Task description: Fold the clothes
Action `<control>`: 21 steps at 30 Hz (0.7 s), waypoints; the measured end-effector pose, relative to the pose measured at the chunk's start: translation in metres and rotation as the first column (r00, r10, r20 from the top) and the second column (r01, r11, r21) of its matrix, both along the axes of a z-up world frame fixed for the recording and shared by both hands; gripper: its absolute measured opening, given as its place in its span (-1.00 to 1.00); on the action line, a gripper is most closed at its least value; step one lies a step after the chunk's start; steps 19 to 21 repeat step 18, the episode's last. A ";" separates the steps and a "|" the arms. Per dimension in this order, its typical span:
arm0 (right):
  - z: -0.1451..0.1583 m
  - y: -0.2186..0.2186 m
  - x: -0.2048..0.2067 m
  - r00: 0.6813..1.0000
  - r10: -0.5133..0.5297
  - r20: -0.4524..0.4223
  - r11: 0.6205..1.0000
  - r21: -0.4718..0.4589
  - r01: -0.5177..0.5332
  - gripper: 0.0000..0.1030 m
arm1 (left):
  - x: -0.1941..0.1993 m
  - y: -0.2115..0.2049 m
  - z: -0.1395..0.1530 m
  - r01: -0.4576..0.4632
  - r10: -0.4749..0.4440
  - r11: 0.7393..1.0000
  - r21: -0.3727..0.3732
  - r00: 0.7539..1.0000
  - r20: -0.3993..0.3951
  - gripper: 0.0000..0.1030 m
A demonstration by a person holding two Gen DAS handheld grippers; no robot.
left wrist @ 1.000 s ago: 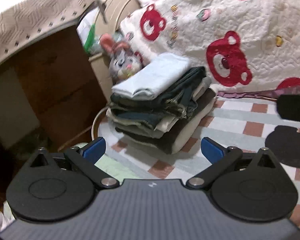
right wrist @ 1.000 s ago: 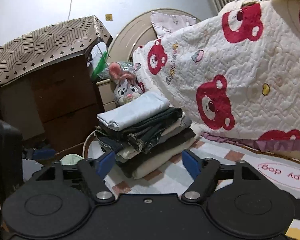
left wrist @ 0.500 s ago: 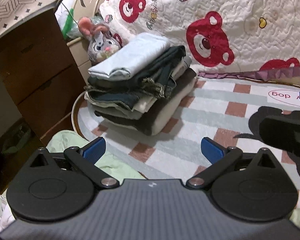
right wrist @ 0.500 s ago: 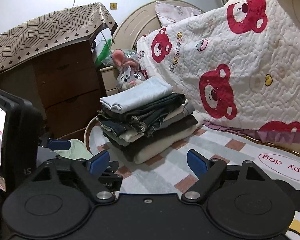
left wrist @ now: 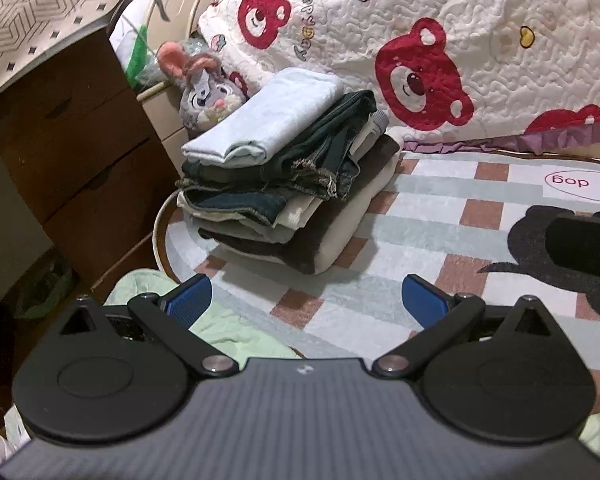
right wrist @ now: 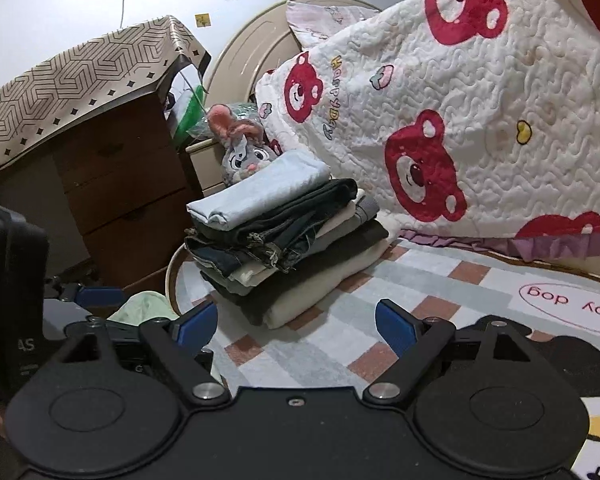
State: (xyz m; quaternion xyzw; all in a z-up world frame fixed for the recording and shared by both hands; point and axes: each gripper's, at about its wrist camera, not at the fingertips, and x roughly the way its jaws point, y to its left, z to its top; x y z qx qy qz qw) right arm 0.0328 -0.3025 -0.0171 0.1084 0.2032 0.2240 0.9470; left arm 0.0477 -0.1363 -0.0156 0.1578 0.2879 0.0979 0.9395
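The stack of folded clothes (left wrist: 284, 184) sits at the far left edge of the checked rug (left wrist: 440, 208), just beside the wooden drawers (left wrist: 80, 152). Its long axis runs from the rug's rim back toward the bear quilt (left wrist: 460, 60); the folds face the drawers. It leans unevenly, so a careless nudge could topple it. A pale green garment (left wrist: 148, 292) hangs at the rug's near left edge. Left gripper (left wrist: 306, 300) and right gripper (right wrist: 296, 322) both gape, empty.
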 end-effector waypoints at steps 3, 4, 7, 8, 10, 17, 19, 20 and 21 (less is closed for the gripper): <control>0.000 -0.003 -0.001 1.000 -0.003 0.000 1.000 0.007 0.003 0.73 | 0.000 -0.002 0.000 0.006 -0.006 1.000 0.006 1.000 -0.001 1.00; -0.001 -0.003 -0.001 1.000 -0.001 -0.001 1.000 0.006 0.001 0.73 | 0.001 -0.003 -0.001 0.008 -0.008 1.000 0.011 1.000 -0.002 1.00; -0.003 -0.003 -0.002 1.000 -0.008 -0.009 1.000 -0.003 0.008 0.73 | 0.001 -0.006 -0.001 0.017 -0.017 1.000 0.018 1.000 -0.006 1.00; -0.004 -0.003 -0.002 1.000 -0.013 -0.013 1.000 -0.003 0.013 0.73 | 0.001 -0.006 -0.002 0.017 -0.017 1.000 0.020 1.000 -0.008 1.00; -0.006 -0.004 -0.001 1.000 -0.013 -0.024 1.000 0.000 0.013 0.73 | 0.002 -0.007 -0.002 0.016 -0.016 1.000 0.024 1.000 -0.010 1.00; -0.010 -0.002 0.000 0.999 0.008 -0.037 1.000 0.008 -0.008 0.73 | 0.003 -0.009 -0.003 0.011 -0.010 1.000 0.023 1.000 -0.017 1.00; -0.010 -0.001 0.000 0.999 0.011 -0.037 1.000 0.006 -0.011 0.73 | 0.003 -0.009 -0.003 0.010 -0.009 1.000 0.024 1.000 -0.017 1.00; -0.010 -0.001 0.000 0.999 0.011 -0.037 1.000 0.006 -0.011 0.73 | 0.003 -0.009 -0.003 0.010 -0.009 1.000 0.024 1.000 -0.017 1.00; -0.010 -0.001 0.000 0.999 0.011 -0.037 1.000 0.006 -0.011 0.73 | 0.003 -0.009 -0.003 0.010 -0.009 1.000 0.024 1.000 -0.017 1.00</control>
